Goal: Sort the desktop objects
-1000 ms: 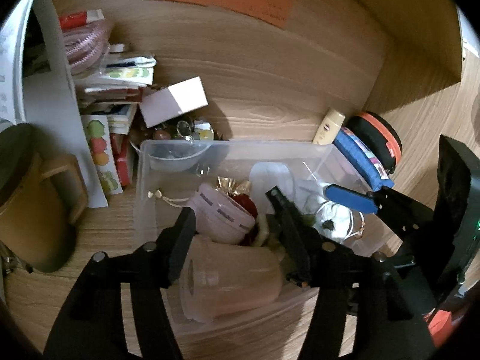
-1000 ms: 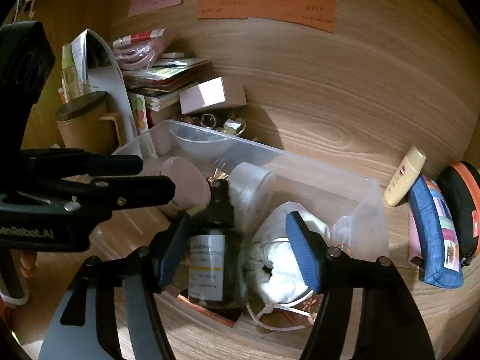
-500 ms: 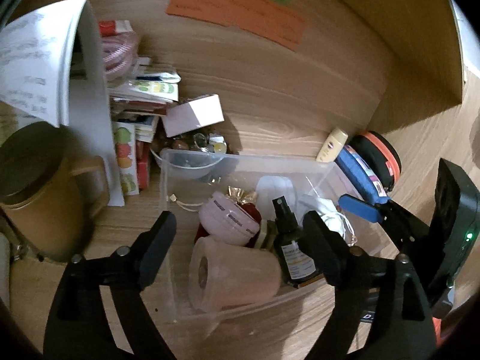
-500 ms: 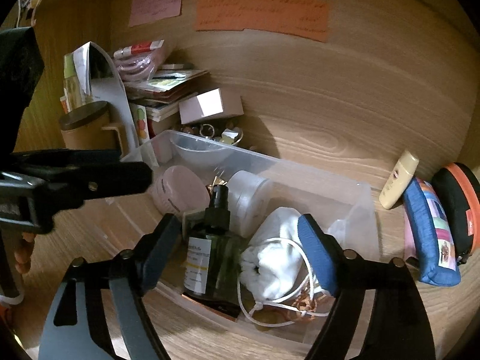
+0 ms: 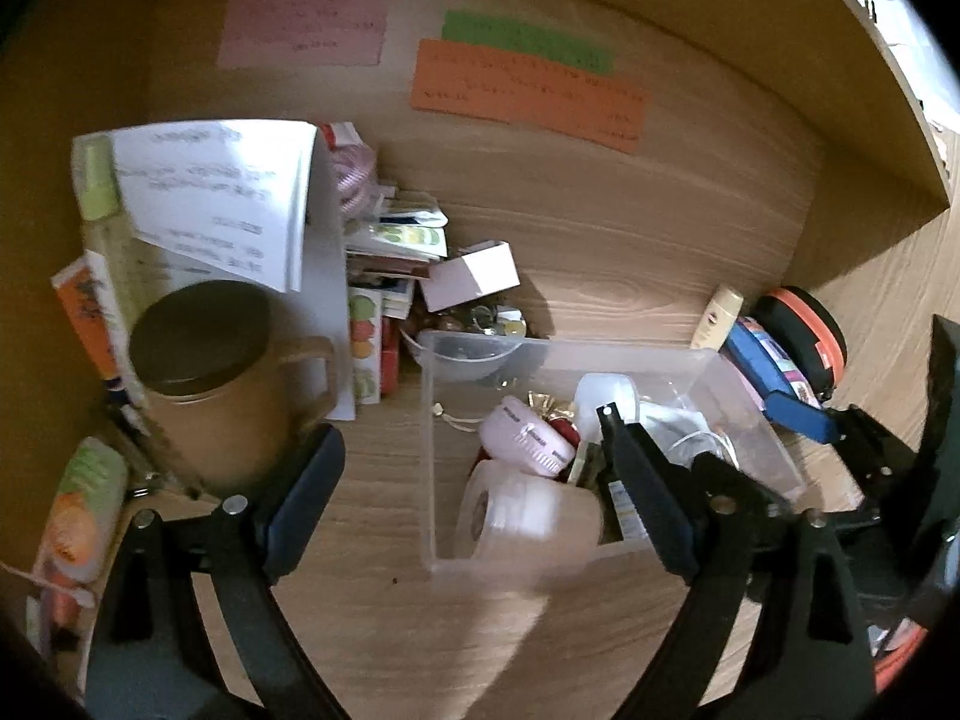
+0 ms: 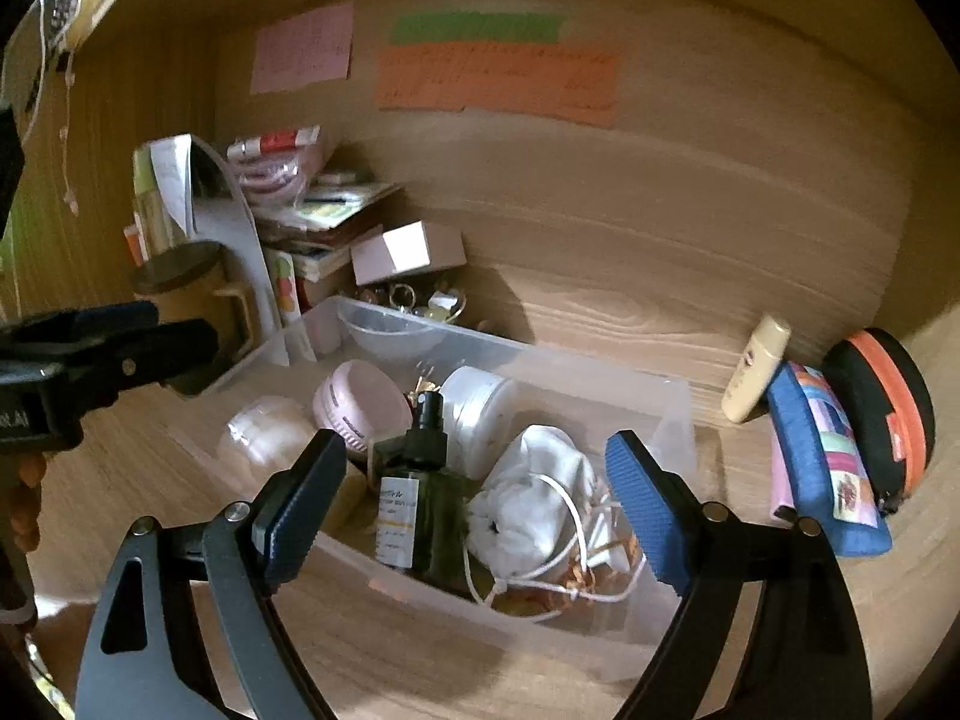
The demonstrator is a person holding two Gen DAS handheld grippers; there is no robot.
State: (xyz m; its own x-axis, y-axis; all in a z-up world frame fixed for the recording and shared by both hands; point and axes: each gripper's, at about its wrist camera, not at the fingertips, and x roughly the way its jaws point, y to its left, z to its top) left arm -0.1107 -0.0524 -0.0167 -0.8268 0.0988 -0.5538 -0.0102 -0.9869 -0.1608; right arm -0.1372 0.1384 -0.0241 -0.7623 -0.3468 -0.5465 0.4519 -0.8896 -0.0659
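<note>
A clear plastic bin (image 5: 429, 420) (image 6: 678, 414) stands on the wooden desk. It holds a frosted pink jar (image 5: 528, 519) (image 6: 264, 432), a pink round case (image 5: 528, 435) (image 6: 360, 399), a white jar (image 6: 477, 402), a dark green spray bottle (image 6: 423, 501) and a white pouch with cord (image 6: 531, 507). My left gripper (image 5: 474, 498) is open and empty, above the bin's near left edge. My right gripper (image 6: 474, 510) is open and empty, above the bin's near side, over the bottle and pouch.
A brown lidded mug (image 5: 210, 384) (image 6: 186, 288) stands left of the bin, with papers and books (image 5: 240, 210) behind. A white box (image 5: 471, 276) and a bowl of trinkets (image 5: 468, 348) lie behind. A cream tube (image 6: 753, 369), blue pouch (image 6: 822, 462) and black-orange case (image 6: 882, 414) sit at the right.
Both grippers have opened wide and drawn back and up from the bin. The frosted pink jar and the green spray bottle, held a second ago, now lie in the bin.
</note>
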